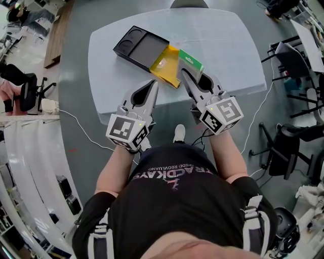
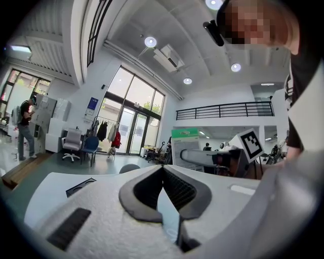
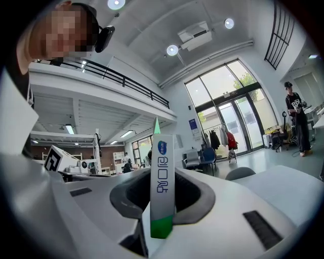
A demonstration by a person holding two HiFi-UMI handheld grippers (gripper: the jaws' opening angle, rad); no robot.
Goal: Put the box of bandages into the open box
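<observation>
The open box point(image 1: 147, 50) lies on the pale table point(image 1: 228, 45) ahead of me: a black tray with a yellow flap point(image 1: 168, 67) folded out toward me. My right gripper point(image 1: 192, 76) is shut on the green-and-white box of bandages point(image 1: 191, 60), held above the table just right of the yellow flap. In the right gripper view the bandage box point(image 3: 163, 167) stands edge-on between the pads of the right gripper point(image 3: 164, 195). My left gripper point(image 1: 153, 85) hovers near the flap's left corner, shut and empty. The left gripper point(image 2: 163, 172) has its tips together in its own view, which also shows the bandage box point(image 2: 185, 144).
The table's near edge runs just under both grippers. A chair back point(image 1: 188, 3) stands at the far side. Office chairs point(image 1: 288, 146) and a white cable point(image 1: 81, 124) are on the grey floor around the table. A black corner of the open box point(image 2: 80, 187) shows left of the left gripper.
</observation>
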